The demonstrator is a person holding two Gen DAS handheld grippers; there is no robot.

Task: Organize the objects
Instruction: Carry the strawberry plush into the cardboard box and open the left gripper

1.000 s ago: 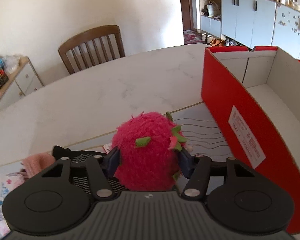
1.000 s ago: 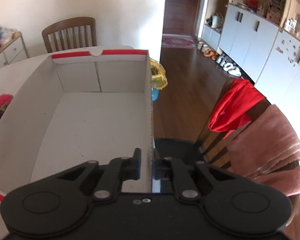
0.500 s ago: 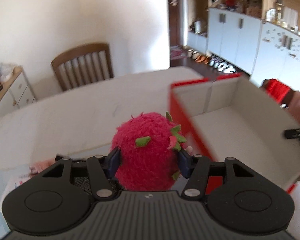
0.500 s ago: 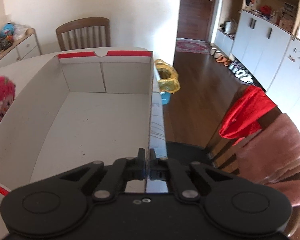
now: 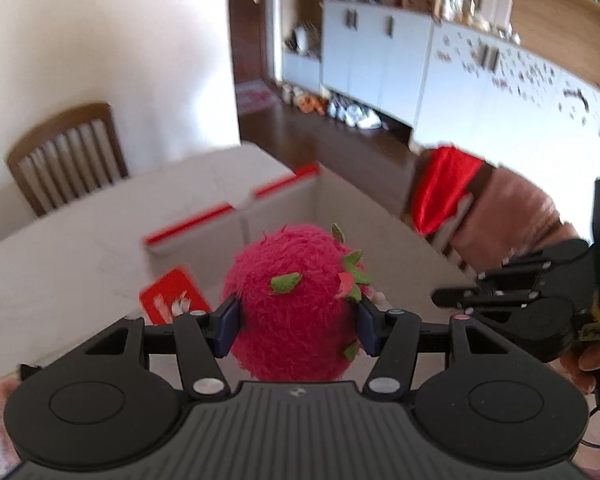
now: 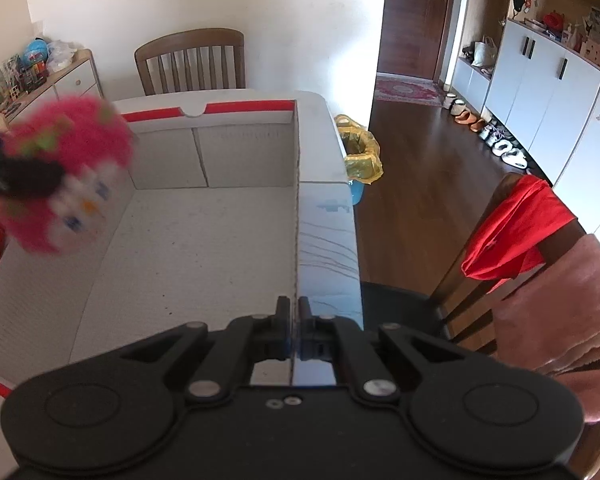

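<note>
My left gripper point(image 5: 298, 326) is shut on a fuzzy pink strawberry plush point(image 5: 296, 304) with green leaves and holds it in the air over the open cardboard box point(image 5: 380, 232). The plush point(image 6: 64, 176) shows blurred above the box's left wall in the right wrist view. The box point(image 6: 204, 248) is white inside with red rims and is empty. My right gripper point(image 6: 294, 324) is shut on the box's right wall point(image 6: 298, 216), pinching its top edge; it also shows in the left wrist view point(image 5: 512, 296).
The box stands on a white table point(image 5: 80, 248). A red card point(image 5: 174, 300) lies beside the box. Wooden chairs stand at the far side point(image 6: 192, 60) and at the right point(image 6: 540, 248), the latter draped with red and pink cloths. A yellow-bagged bin point(image 6: 360, 160) stands on the floor.
My left gripper has lifted the plush and carried it right, from beside the box's red wall to above the box. My right gripper has closed on the box's right wall.
</note>
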